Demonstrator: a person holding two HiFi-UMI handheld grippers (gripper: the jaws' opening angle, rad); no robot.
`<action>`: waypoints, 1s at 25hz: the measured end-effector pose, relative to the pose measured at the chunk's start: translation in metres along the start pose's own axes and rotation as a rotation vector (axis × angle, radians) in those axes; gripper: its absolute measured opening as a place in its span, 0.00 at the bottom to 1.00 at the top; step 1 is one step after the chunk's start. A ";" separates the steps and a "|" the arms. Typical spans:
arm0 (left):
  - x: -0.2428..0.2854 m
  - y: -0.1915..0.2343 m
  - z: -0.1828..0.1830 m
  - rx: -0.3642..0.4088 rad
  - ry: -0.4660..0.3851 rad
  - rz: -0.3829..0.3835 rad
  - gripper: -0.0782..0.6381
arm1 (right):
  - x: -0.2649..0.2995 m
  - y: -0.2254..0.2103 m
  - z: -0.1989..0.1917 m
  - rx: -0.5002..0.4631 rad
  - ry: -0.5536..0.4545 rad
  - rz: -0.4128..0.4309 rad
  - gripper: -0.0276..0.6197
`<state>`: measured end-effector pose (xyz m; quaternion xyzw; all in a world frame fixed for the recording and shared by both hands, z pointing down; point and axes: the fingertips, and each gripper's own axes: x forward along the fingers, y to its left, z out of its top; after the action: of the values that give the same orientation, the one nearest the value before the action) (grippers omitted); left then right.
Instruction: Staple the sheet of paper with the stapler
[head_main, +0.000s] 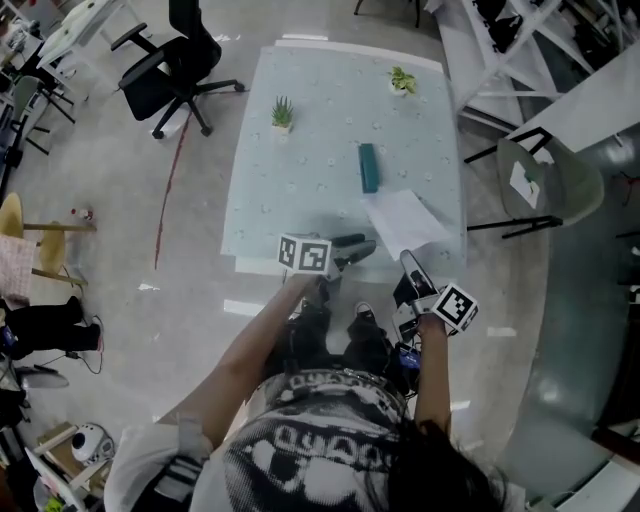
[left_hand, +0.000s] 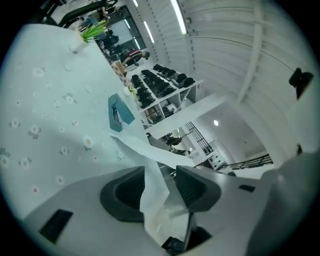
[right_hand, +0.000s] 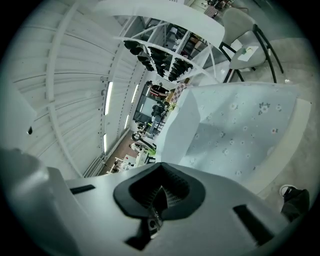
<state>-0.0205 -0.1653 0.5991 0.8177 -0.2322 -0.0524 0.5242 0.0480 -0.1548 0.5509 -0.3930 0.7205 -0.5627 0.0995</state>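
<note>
Right gripper (right_hand: 159, 192) is pinching one curled white sheet (head_main: 405, 222); my left gripper (left_hand: 159, 189) is gaping around it; one teal stapler (head_main: 369, 167).

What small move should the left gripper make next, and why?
Probably close the left gripper on the sheet of paper. Its jaws stand apart with the sheet's edge between them, unpressed. The right gripper looks shut on the sheet's near corner, and the stapler lies farther back, apart from the sheet. A second hold should steady it.
</note>
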 end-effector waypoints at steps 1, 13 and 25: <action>0.004 0.003 0.000 -0.031 -0.002 -0.004 0.35 | 0.001 0.002 0.000 -0.010 0.003 0.008 0.03; 0.028 0.008 0.006 -0.130 -0.084 -0.032 0.17 | -0.001 -0.005 -0.031 -0.028 0.096 -0.027 0.03; 0.015 0.029 -0.005 -0.141 -0.012 0.053 0.13 | 0.013 -0.011 -0.050 -0.080 0.175 -0.023 0.03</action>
<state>-0.0149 -0.1777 0.6287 0.7720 -0.2526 -0.0597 0.5802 0.0145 -0.1279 0.5820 -0.3540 0.7438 -0.5668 0.0139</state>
